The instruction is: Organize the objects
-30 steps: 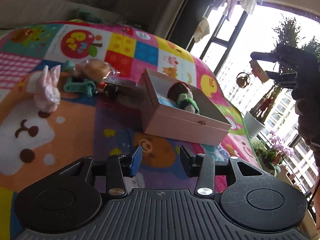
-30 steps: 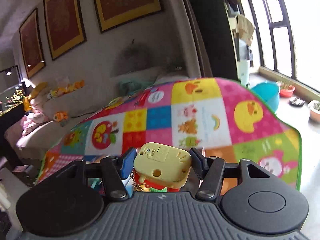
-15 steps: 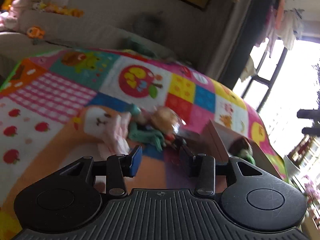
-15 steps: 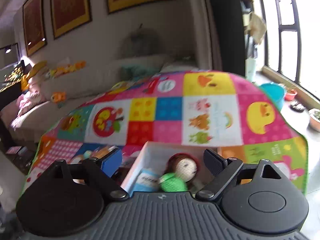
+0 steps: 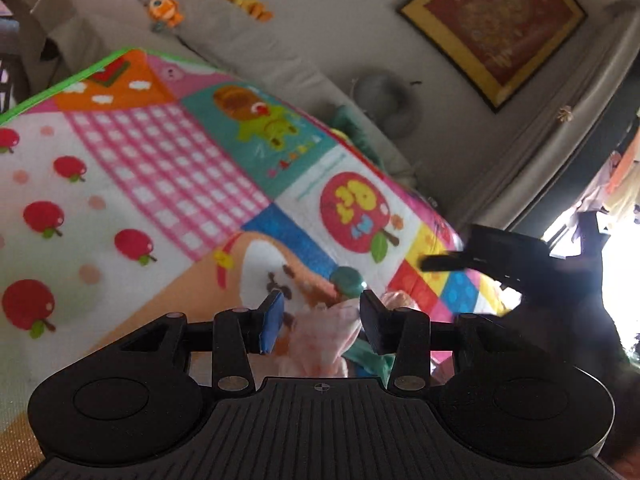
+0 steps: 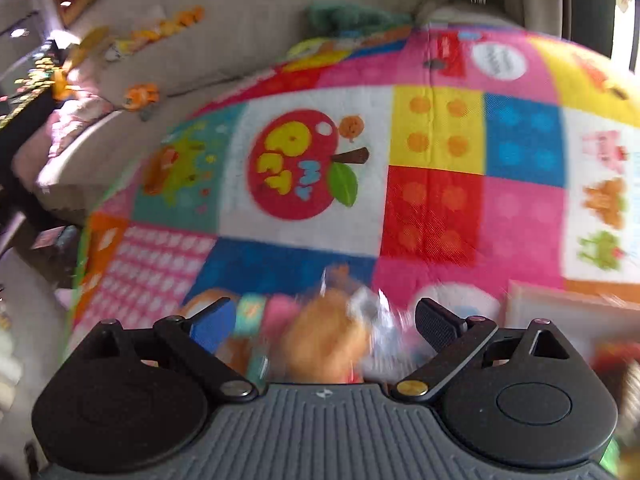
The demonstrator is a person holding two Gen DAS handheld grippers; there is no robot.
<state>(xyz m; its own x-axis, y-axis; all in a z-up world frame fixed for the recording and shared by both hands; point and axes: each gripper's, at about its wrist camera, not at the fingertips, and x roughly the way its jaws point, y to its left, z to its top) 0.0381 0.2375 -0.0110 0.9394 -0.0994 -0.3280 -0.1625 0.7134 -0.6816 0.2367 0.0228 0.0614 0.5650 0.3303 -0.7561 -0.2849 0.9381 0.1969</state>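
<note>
My left gripper (image 5: 320, 322) is open, with a pink-white plush toy (image 5: 320, 340) lying between and just below its fingers, untouched as far as I can tell. A teal toy (image 5: 348, 278) lies just beyond it. My right gripper (image 6: 324, 322) is wide open above a wrapped orange-brown bun in a clear bag (image 6: 326, 340), blurred by motion. The corner of the pale pink box (image 6: 568, 316) shows at the right of the right wrist view. The right gripper also shows as a dark shape in the left wrist view (image 5: 508, 256).
Everything lies on a colourful patchwork play mat (image 5: 160, 184) over a raised surface. A grey sofa (image 5: 240, 40) with small plush toys stands behind it. Framed pictures (image 5: 492, 24) hang on the wall. The mat's green edge (image 5: 60, 84) drops off at the left.
My right gripper let go of the yellow toy, opened wide and swung left from the box to over the bagged bun. My left gripper moved left from the box to the pink plush.
</note>
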